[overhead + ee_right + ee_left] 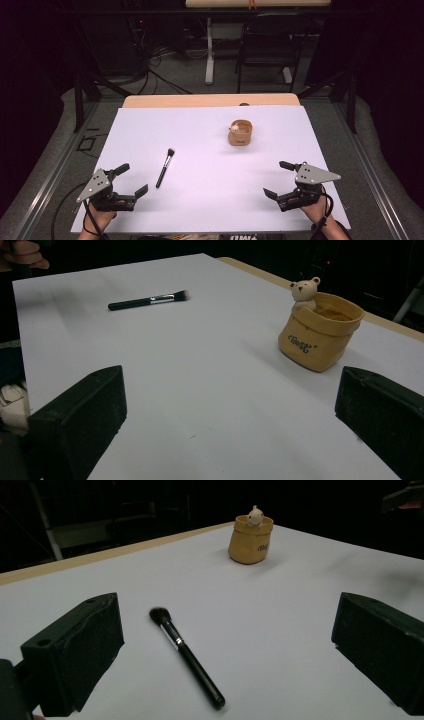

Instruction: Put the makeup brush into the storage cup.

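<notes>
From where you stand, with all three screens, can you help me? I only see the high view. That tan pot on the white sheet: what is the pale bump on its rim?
Observer: A small bear figure, peeking over the rim of the pot.
Operator: Anything written on the pot?
Observer: Yes, dark lettering on its side, too small to read.
Operator: And the brush, is its handle all black?
Observer: No. The left gripper view shows a silver band between the bristles and the black handle of the brush.
Operator: Is either tool holding something?
Observer: No, the fingers of the left gripper and right gripper stand wide apart around nothing.
</notes>
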`<state>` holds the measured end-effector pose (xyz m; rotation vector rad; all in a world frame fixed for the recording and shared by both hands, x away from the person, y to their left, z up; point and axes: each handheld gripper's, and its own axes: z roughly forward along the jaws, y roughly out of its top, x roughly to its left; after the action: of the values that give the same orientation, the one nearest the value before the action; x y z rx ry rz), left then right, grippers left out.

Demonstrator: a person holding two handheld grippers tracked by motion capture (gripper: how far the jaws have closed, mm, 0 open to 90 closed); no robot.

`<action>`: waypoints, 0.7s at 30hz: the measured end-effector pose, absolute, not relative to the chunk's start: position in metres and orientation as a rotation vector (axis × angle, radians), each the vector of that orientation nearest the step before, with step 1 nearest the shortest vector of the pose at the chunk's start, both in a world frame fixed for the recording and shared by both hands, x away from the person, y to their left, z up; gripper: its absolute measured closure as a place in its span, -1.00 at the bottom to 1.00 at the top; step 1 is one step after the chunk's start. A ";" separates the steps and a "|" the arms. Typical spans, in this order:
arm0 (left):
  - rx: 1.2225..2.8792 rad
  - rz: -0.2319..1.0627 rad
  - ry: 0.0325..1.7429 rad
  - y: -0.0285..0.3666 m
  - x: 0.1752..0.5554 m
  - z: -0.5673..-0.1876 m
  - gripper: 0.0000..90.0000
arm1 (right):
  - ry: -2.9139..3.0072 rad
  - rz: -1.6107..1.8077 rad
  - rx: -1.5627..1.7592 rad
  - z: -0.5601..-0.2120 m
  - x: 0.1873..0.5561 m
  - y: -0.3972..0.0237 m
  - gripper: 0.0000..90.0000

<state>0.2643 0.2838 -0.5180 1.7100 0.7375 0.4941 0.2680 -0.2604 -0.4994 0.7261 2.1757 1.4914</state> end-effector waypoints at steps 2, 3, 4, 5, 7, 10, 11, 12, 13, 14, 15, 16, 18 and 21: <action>1.710 0.492 0.734 0.284 0.264 -0.518 -0.99 | 2.176 1.492 0.726 -0.499 0.268 -0.261 -1.00; 1.708 0.491 0.731 0.284 0.264 -0.518 -0.99 | 2.176 1.491 0.727 -0.499 0.268 -0.261 -1.00; 1.707 0.491 0.731 0.284 0.264 -0.518 -0.99 | 2.177 1.491 0.728 -0.499 0.268 -0.261 -1.00; 1.708 0.490 0.731 0.284 0.264 -0.518 -0.99 | 2.176 1.491 0.729 -0.499 0.268 -0.261 -1.00; 1.706 0.490 0.732 0.284 0.264 -0.518 -0.99 | 2.179 1.486 0.729 -0.499 0.268 -0.260 -1.00; 1.704 0.493 0.732 0.283 0.264 -0.517 -0.99 | 2.181 1.489 0.724 -0.499 0.268 -0.260 -1.00; 1.707 0.491 0.733 0.283 0.264 -0.517 -0.99 | 2.180 1.491 0.726 -0.499 0.268 -0.260 -1.00; 1.705 0.493 0.735 0.283 0.264 -0.518 -0.99 | 2.178 1.496 0.725 -0.499 0.268 -0.261 -1.00; 1.711 0.489 0.736 0.283 0.264 -0.517 -0.99 | 2.177 1.499 0.722 -0.499 0.267 -0.261 -1.00; 1.711 0.488 0.738 0.283 0.264 -0.517 -0.99 | 2.177 1.498 0.723 -0.499 0.268 -0.261 -1.00; 1.712 0.488 0.738 0.283 0.265 -0.517 -0.99 | 2.180 1.498 0.724 -0.499 0.268 -0.261 -1.00; 1.706 0.487 0.743 0.282 0.265 -0.517 -0.99 | 2.184 1.494 0.726 -0.499 0.268 -0.260 -1.00; 1.712 0.484 0.749 0.283 0.266 -0.517 -0.99 | 2.184 1.494 0.726 -0.499 0.268 -0.260 -1.00; 1.723 0.479 0.769 0.281 0.269 -0.516 -0.99 | 2.184 1.494 0.726 -0.499 0.268 -0.260 -1.00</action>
<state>0.2686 0.2807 -0.5156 1.7226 0.7687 0.4788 0.2683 -0.2604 -0.4992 0.7257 2.1835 1.4944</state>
